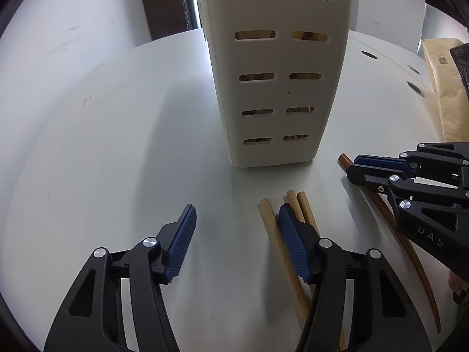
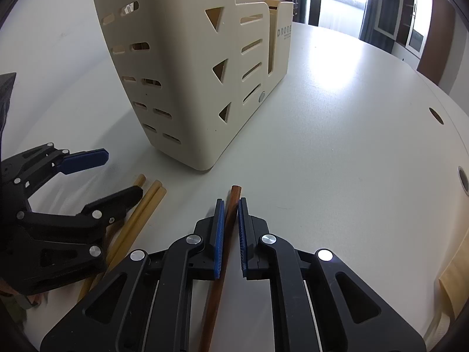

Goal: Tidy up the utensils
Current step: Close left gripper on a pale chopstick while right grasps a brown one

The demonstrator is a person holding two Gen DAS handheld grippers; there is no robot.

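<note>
Here the cream slotted utensil holder (image 1: 275, 70) stands upright on the white round table (image 1: 117, 152), its near wall facing both grippers, with a strip of bare tabletop between its base and the chopstick tips. Left of the holder the table lies open out to its curved edge; to the right, in the right wrist view, a broad bare stretch runs to the rim, where small round holes (image 2: 436, 115) sit near the edge.

The left gripper (image 1: 237, 223) is open, and its right finger rests among three pale bamboo chopsticks (image 1: 271, 228) that lie on the table just in front of the holder: one stick is inside the jaws, two outside. No pad presses on them.

The right gripper (image 2: 231, 226) is clamped on a dark brown chopstick (image 2: 233, 202), whose tip juts past the blue pads toward the holder's near corner.

A brown paper bag (image 1: 442, 88) stands at the far right of the table. Beyond, a white wall, dark curtains and a bright window (image 2: 343, 0) are visible.
</note>
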